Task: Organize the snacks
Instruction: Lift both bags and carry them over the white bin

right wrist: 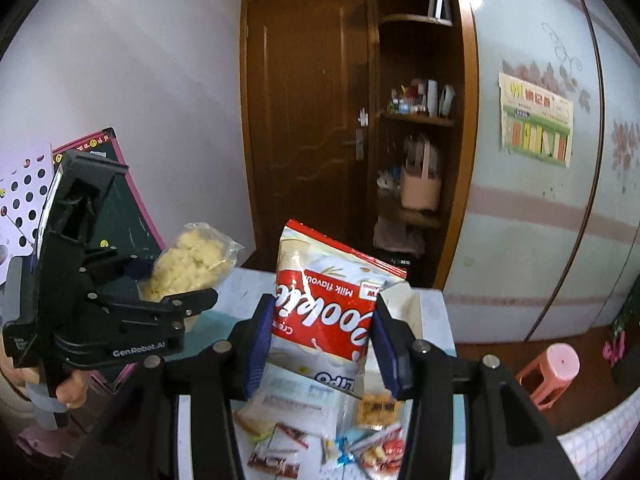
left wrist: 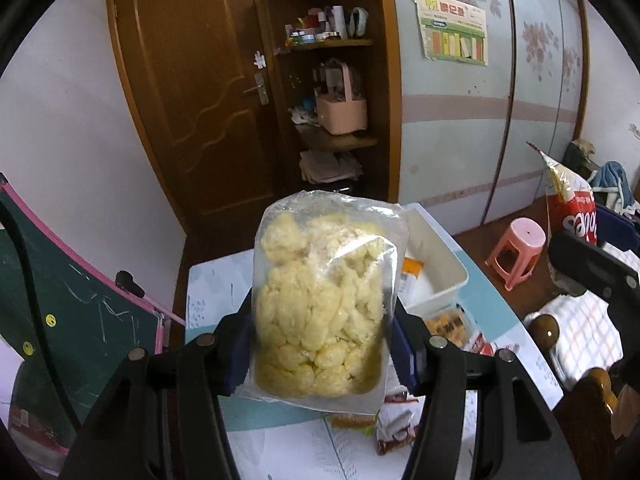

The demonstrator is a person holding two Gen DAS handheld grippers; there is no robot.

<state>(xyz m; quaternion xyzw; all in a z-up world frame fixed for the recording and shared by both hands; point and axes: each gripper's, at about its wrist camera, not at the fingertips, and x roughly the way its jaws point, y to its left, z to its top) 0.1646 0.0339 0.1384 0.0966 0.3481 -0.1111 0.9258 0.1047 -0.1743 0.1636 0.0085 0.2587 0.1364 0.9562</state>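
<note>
Left hand-held gripper (left wrist: 320, 344) pinching clear puff bag (left wrist: 324, 300), right hand-held gripper (right wrist: 318, 344) pinching red-and-white snack bag (right wrist: 332, 304); both upright, aloft over table (left wrist: 224, 276). White bin (left wrist: 436, 276) ahead, nearer the right.

Red-and-white snack bag (right wrist: 332, 304): inverted print, "Milk flavour" legible, large white script only partly readable | Left gripper (right wrist: 172, 280) body: "GenRobot.AI" in white | Wall poster (right wrist: 536, 120): characters present, too small to read | Other packets: print illegible
</note>
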